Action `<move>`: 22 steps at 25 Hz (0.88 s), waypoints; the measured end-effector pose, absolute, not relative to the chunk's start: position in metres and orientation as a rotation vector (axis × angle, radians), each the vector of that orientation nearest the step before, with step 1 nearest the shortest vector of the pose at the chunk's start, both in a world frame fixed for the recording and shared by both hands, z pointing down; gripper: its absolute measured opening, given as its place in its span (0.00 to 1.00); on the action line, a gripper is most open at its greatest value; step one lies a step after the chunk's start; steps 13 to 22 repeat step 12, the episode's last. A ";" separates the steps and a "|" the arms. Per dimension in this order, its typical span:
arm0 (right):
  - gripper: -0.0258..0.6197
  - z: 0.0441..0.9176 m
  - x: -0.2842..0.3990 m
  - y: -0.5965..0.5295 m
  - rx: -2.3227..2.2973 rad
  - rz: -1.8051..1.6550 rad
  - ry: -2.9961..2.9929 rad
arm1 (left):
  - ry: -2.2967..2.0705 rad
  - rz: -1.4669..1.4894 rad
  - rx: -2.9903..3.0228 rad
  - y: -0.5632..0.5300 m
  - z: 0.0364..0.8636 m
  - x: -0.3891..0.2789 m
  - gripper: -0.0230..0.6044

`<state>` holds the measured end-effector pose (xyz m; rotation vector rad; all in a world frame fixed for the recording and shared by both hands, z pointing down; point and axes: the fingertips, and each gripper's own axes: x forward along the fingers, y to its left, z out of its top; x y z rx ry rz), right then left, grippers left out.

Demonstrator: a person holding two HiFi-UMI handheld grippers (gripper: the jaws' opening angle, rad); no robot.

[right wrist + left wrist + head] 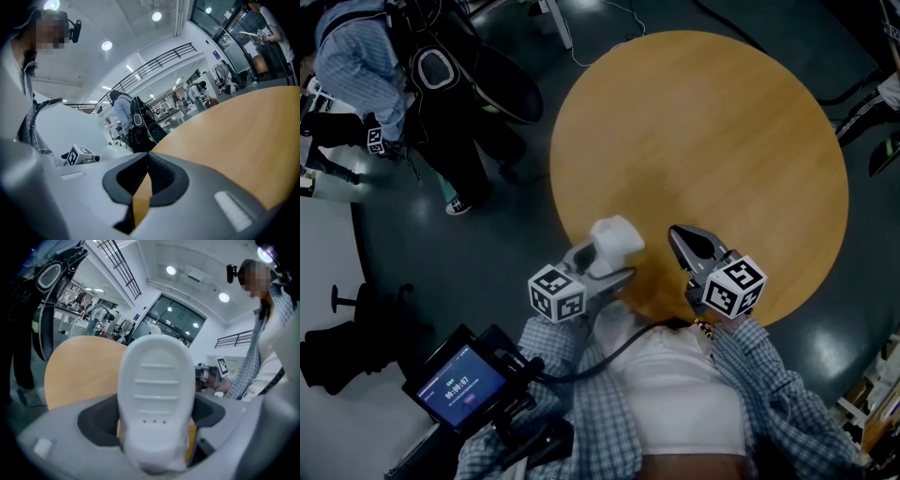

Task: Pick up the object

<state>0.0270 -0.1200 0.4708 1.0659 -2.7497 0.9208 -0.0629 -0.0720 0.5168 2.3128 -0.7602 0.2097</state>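
A round wooden table [703, 122] fills the head view. My left gripper [602, 261] hovers at its near edge, shut on a white rounded object [615, 241]. In the left gripper view the white object [157, 394] stands upright between the jaws. Its face shows several shallow ribs and three small dots, and it hides most of the left gripper [157, 430]. My right gripper [677, 234] is over the near table edge, just right of the object, shut and holding nothing. In the right gripper view the right gripper [147, 157] has its dark pads [161, 176] meeting at the tip.
A person with a black backpack [441, 75] stands on the dark floor at the table's left. A device with a lit screen [467, 382] sits at lower left beside a black stand [342, 347]. A white cable [609, 28] lies near the table's far edge.
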 end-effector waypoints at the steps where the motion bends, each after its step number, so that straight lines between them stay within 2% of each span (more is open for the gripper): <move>1: 0.04 0.471 0.026 -0.120 1.064 0.923 -2.750 | -0.760 0.209 2.311 -0.072 0.517 -0.063 0.74; 22: 0.04 0.472 0.025 -0.118 1.060 0.921 -2.749 | -0.761 0.208 2.305 -0.071 0.519 -0.065 0.74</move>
